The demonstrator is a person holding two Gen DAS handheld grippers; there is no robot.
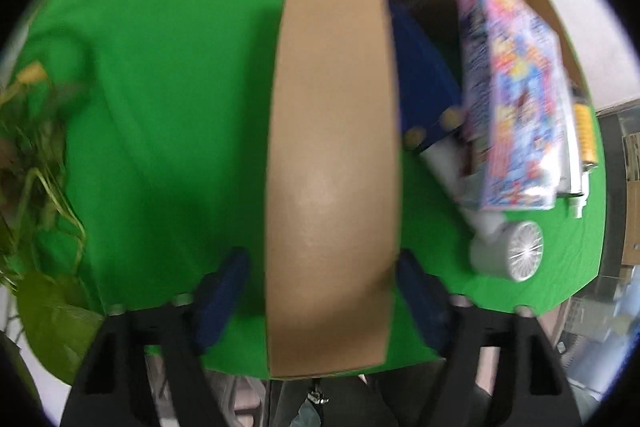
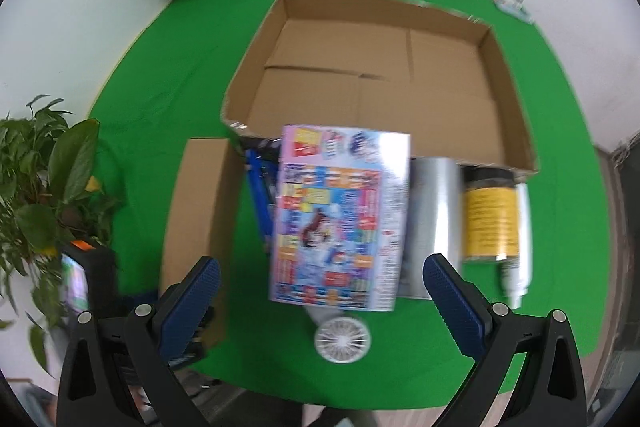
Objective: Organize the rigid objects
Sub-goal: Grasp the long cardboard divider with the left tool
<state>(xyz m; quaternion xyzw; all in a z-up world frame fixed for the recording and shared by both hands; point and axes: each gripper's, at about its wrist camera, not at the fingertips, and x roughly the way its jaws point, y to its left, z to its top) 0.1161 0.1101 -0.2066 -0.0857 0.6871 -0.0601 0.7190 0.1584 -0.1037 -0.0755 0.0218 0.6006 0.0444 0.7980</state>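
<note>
The left claw [image 1: 324, 291] pointed down over a plain brown carton [image 1: 332, 167] lying on the green bench [image 1: 160, 87], its blue pads [image 1: 224, 291] standing either side of the carton's near end; motion blur hid whether they touched it. The right claw [image 2: 320, 299] was open and empty above a colourful printed box [image 2: 340, 219]. That box lay near the front wall of a large open cardboard box [image 2: 380, 67], with a silver packet [image 2: 434, 207], a yellow-labelled jar [image 2: 490, 215] and a white tube [image 2: 520, 247] to its right. A small white fan [image 2: 342, 339] sat just nearer. Potted plants [image 2: 44, 187] stood at the left.
</note>
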